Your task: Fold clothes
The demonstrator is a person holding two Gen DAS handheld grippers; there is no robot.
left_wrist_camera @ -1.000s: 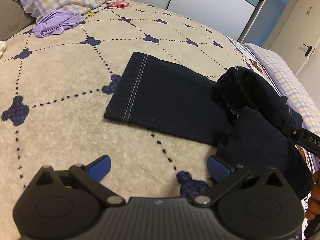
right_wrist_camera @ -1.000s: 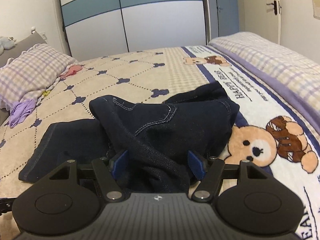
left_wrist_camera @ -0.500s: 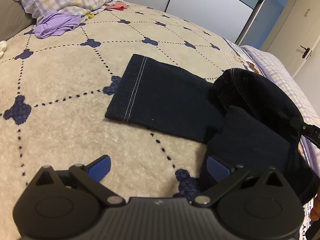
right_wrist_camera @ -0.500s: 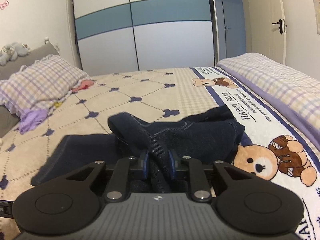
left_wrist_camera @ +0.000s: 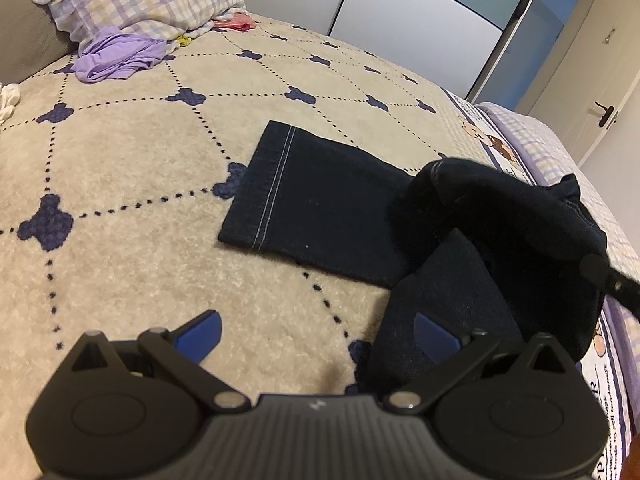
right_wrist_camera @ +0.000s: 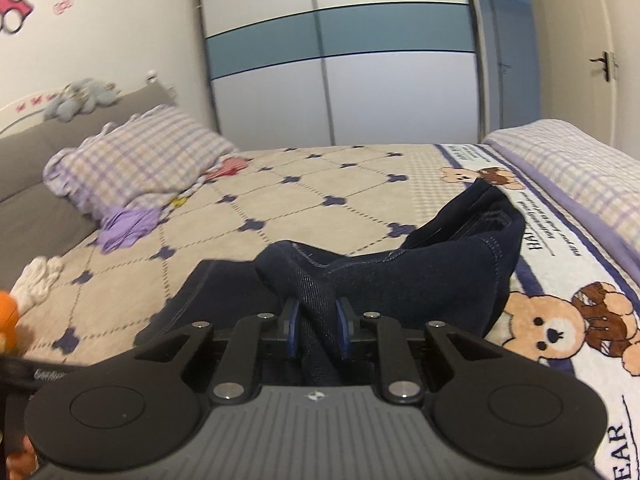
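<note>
right tongs (right_wrist_camera: 318,330) – tight on jeans (right_wrist_camera: 420,280)

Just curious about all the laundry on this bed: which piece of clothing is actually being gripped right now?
The dark jeans, pinched in the right gripper. The purple garment and the pink one lie loose by the pillow.

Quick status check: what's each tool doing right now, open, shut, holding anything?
Left tool: open, nothing between its pads, over the bedspread.
Right tool: shut on a bunched fold of the dark jeans.
</note>
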